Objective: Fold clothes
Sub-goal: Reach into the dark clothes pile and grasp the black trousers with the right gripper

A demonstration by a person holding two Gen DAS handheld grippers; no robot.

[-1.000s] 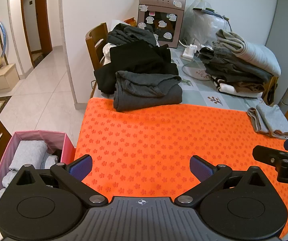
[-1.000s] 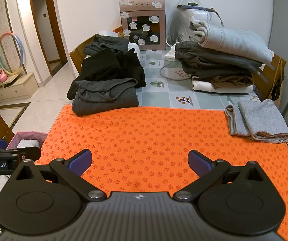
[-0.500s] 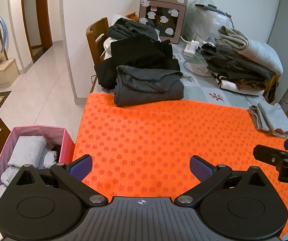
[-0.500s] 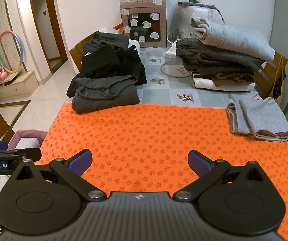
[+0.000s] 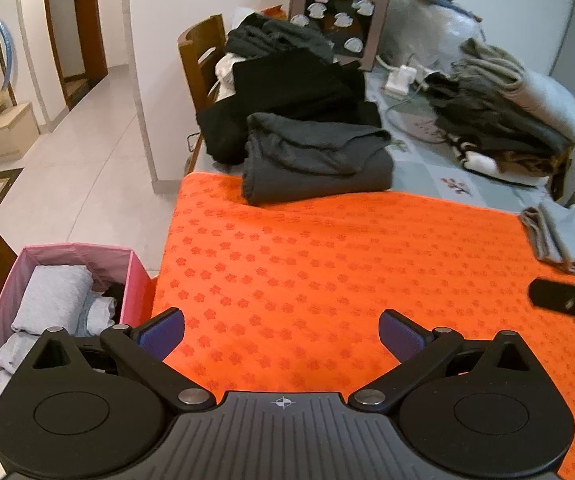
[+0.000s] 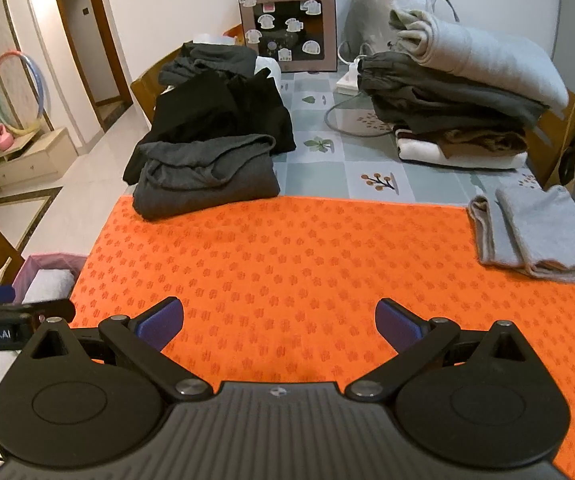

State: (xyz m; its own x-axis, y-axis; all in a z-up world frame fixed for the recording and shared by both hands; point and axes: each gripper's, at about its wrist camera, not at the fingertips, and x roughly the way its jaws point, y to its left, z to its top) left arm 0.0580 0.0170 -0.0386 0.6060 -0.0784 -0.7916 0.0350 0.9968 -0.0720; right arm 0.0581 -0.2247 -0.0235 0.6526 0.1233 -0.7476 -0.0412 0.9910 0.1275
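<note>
Both of your grippers hang released and empty above the orange mat [image 6: 287, 248]: the left gripper [image 5: 281, 330] near its left edge, the right gripper [image 6: 279, 322] over its middle. The dark grey garment [image 6: 207, 172] waits on the worktop [image 6: 327, 168] at the mat's far left corner, its near edge overlapping the mat. A folded light grey piece [image 6: 535, 232] lies at the mat's right edge. Beside the worktop, the pink bin [image 5: 75, 254] holds folded clothes.
</note>
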